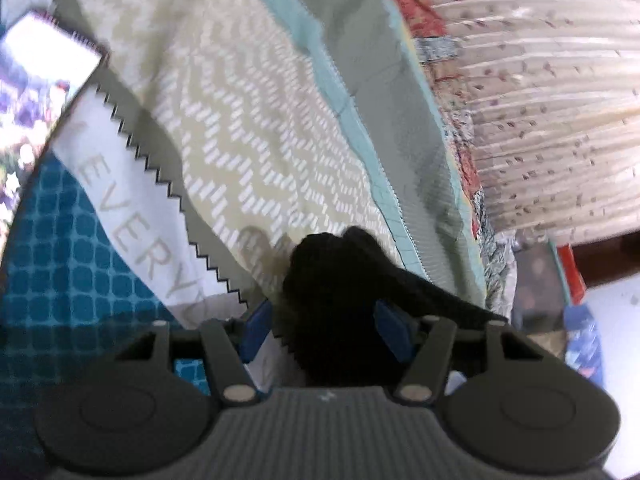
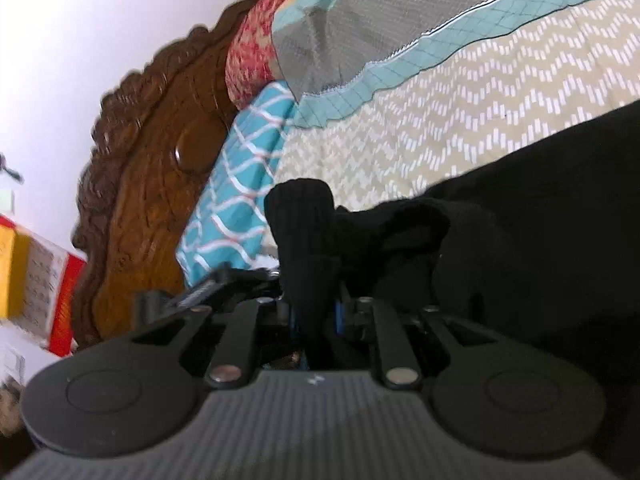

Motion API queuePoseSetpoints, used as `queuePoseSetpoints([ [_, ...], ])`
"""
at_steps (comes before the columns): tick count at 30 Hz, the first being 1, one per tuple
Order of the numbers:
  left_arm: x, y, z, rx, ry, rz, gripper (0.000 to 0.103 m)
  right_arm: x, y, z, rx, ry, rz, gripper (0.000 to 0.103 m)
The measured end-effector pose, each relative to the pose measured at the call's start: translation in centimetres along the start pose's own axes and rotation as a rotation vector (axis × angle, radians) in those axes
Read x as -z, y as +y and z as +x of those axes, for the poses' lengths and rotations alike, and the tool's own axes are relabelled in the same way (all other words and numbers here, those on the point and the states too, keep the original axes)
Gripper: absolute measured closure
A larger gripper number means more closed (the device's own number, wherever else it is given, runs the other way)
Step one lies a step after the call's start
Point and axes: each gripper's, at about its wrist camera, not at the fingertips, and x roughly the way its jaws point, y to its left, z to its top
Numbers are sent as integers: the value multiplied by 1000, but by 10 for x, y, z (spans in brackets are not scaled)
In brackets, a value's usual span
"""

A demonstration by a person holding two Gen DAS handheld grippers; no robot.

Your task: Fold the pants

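Left gripper [image 1: 328, 328]: blue fingers [image 1: 394, 330] stand about half apart with a bunch of the black pants [image 1: 332, 292] filling the gap between them. Both pads appear to press the cloth; grip taken as held.

Right gripper [image 2: 314, 316]: fingers nearly together, pinching a ribbed fold of the pants [image 2: 304, 240] that sticks up past the tips toward 12 o'clock. The rest of the garment spreads from 1 to 4 o'clock in the right wrist view and covers that side of the bed.

Open room, left wrist view: the beige zigzag bedspread [image 1: 248, 128] runs clear from the fingers out toward 11–12 o'clock. Its saw-toothed edge crosses from 10 to 6 o'clock, over a white band with lettering [image 1: 116, 184] and a teal grid cloth [image 1: 72, 264] at 8 o'clock.

Right wrist view: bedspread [image 2: 460, 112] bare at 12–2 o'clock above the pants.

Around: a grey, teal-trimmed quilt [image 1: 360, 92] lies along the bedspread's far side at 12–1 o'clock in the left view. Beyond it, a pale ribbed cover [image 1: 540, 100] at 2 o'clock. In the right view, a teal lattice pillow [image 2: 244, 184] at 10–11 o'clock, a red patterned cloth [image 2: 256, 40] above it, and the carved wooden headboard [image 2: 152, 168] at 9–10 o'clock bound the bed; white wall behind.

Both frames motion-blurred.
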Motion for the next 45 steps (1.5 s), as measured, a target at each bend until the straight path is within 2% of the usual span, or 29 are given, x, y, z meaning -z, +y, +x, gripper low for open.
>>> queuePoseSetpoints([
  [3, 7, 2, -1, 29, -38, -9, 47, -9, -10, -16, -47, -63, 126, 83],
  [7, 6, -2, 15, 49, -5, -50, 47, -14, -17, -40, -106, -127, 190, 83],
  [14, 4, -33, 54, 98, 86, -40, 47, -15, -13, -74, -113, -185, 151, 83],
  [20, 5, -39, 54, 172, 73, -79, 44, -9, -24, -92, -109, -228, 152, 84],
  [26, 5, -60, 62, 167, 82, -32, 44, -4, -33, -101, -122, -219, 158, 84],
  [29, 10, -69, 70, 131, 90, 14, 50, -2, -35, -103, -136, -210, 158, 84],
  [30, 12, -70, 72, 119, 99, 25, 57, -2, -35, -103, -139, -208, 152, 84],
  [31, 14, -71, 77, 110, 114, 30, 73, -2, -35, -104, -140, -206, 146, 84],
  [33, 19, -65, 80, 96, 138, 31, 94, -1, -34, -104, -134, -201, 137, 84],
  [37, 16, -62, 70, 28, 69, 55, 97, -1, -32, -98, -113, -175, 113, 84],
  [40, 3, -79, 46, -58, -48, 173, 97, -4, -15, -75, -87, -109, 37, 84],
  [42, -10, -93, 28, -142, -117, 275, 97, -5, 2, -50, -68, -43, -44, 84],
  [45, -29, -97, 20, -215, -114, 328, 97, 0, 28, 2, -5, 68, -187, 85],
])
